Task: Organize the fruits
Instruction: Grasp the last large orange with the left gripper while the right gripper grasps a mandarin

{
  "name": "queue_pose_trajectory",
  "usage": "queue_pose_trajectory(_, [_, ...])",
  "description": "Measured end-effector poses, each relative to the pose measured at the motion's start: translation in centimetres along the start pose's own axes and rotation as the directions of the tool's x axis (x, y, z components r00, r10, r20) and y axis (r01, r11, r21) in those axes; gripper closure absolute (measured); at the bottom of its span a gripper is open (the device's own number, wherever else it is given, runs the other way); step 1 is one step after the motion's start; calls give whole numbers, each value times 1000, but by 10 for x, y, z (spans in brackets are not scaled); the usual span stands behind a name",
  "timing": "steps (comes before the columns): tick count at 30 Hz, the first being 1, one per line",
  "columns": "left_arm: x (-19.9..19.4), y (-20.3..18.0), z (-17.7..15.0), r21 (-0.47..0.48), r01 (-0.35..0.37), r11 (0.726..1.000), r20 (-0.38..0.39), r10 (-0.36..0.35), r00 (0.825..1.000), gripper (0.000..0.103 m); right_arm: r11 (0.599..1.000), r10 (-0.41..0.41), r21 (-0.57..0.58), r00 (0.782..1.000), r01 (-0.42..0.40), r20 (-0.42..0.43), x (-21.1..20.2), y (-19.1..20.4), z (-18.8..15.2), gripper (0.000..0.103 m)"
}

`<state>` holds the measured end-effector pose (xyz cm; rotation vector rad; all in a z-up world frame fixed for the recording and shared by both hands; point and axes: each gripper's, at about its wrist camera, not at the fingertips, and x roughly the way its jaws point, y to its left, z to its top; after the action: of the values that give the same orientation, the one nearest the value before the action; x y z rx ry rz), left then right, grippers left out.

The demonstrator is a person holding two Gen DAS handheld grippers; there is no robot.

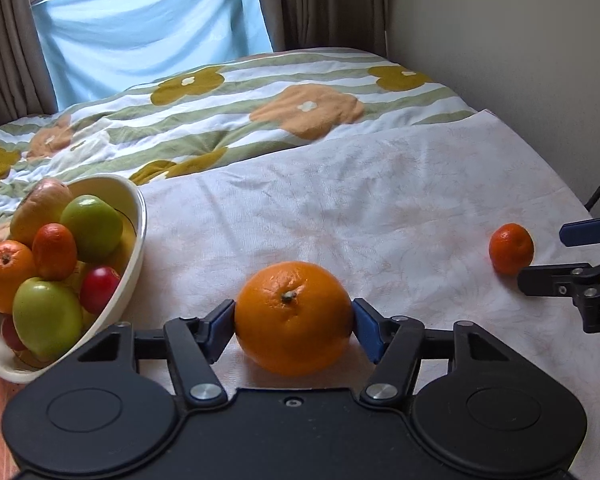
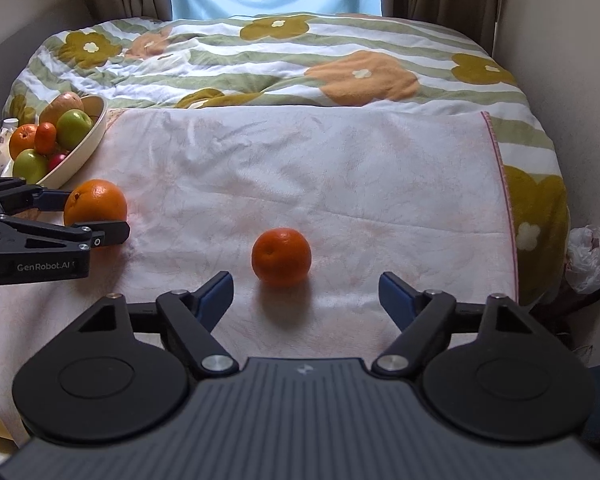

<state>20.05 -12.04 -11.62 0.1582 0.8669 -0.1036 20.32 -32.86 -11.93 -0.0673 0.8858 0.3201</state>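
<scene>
In the left wrist view the left gripper [image 1: 294, 322] sits low at centre frame, its blue pads touching both sides of a large round orange [image 1: 294, 317] that rests on the pale pink cloth [image 1: 380, 208]; the jaws are clamped on it. In the right wrist view the right gripper [image 2: 306, 294] has its jaws spread wide, and a small deep-orange mandarin [image 2: 281, 255] lies on the cloth just beyond the fingertips, centred between them, untouched. At far left a cream oval bowl [image 1: 134, 216] holds green apples, oranges and other fruit.
</scene>
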Motion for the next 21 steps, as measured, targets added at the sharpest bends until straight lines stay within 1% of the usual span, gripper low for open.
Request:
queue_pose_trajectory(4, [-1,-1,-2,18,-2,1000,9,2,1000,37,1000,6,-5,1000,-6,-4,7,3,2,22])
queue_pose_trajectory(8, [-2,3,-2,9,4,1000,0,-4,1000,37,1000,12,-14,1000,-12,-7,12,6,3,26])
queue_pose_trajectory(13, [-5,5,-5,3,-6,1000,-4,6,1000,37,1000,11,-22,1000,-12,-11,19,10,4,27])
queue_pose_trajectory(17, [-8,6,-8,-3,-8,1000,-7,8,1000,37,999,-1,-34,1000,1,-6,22,14,6,37])
queue_pose_trajectory(21, [-12,6,-11,-10,-20,1000,-7,20,1000,37,999,-29,-44,1000,30,11,23,18,7,40])
